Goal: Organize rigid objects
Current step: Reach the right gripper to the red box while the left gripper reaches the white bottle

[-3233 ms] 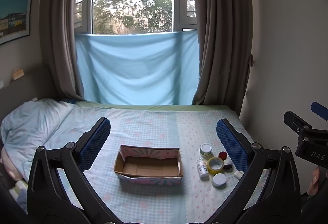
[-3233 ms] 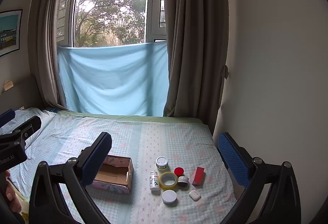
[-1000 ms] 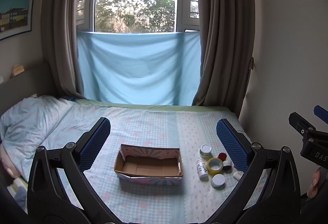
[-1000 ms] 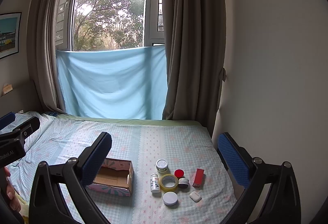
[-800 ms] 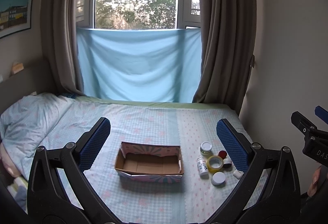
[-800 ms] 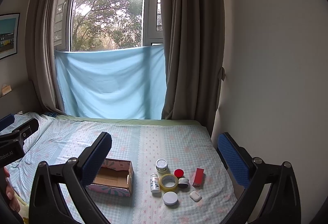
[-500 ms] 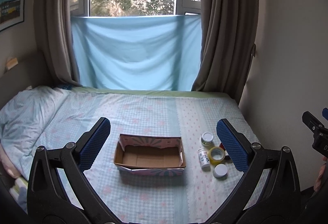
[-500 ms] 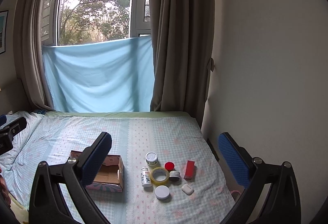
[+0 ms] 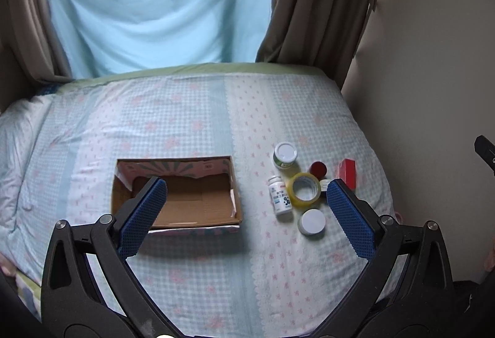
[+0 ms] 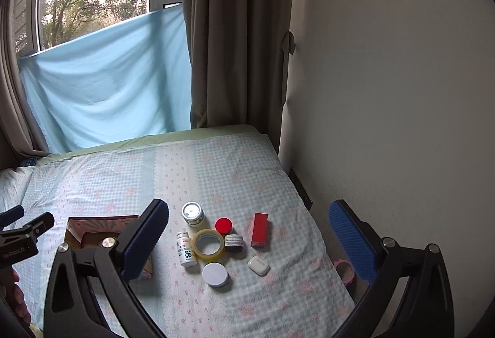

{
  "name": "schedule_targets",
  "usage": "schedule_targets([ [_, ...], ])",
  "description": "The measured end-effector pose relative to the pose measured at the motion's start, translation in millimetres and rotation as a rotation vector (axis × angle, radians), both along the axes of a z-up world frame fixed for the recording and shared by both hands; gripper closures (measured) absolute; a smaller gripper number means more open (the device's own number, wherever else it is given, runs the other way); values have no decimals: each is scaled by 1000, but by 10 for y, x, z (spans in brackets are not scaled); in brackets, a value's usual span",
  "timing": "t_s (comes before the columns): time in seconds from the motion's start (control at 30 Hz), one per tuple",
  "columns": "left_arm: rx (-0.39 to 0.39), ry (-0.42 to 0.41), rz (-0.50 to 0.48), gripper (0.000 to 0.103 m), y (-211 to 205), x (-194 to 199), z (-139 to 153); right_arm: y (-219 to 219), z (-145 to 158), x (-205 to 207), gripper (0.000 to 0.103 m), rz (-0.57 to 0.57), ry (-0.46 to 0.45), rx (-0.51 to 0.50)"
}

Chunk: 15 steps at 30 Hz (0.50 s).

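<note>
Both our tongs, left tongs [image 9: 247, 211] and right tongs [image 10: 249, 237], gape empty; soft bed [image 10: 247, 164] could tip the lower-center bottle [image 10: 186, 249] when nudged.

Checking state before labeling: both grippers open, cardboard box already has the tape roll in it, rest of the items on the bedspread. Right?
Not quite. The tape roll is not in the cardboard box; it lies on the bedspread among the other items, and the left wrist view shows the box empty. The rest holds: left gripper and right gripper are open.
</note>
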<state>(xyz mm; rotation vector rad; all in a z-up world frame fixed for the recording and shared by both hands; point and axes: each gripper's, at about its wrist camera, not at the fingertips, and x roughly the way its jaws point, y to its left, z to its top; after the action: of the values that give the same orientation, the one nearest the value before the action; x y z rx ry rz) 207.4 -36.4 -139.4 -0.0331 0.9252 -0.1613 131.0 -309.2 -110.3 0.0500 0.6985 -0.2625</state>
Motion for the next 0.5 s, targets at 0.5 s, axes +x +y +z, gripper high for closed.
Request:
schedule_targets([
  [0.5,37,471,15,1,-827,1623,-2037,-873,-1500,1586,0,-72,354,99],
])
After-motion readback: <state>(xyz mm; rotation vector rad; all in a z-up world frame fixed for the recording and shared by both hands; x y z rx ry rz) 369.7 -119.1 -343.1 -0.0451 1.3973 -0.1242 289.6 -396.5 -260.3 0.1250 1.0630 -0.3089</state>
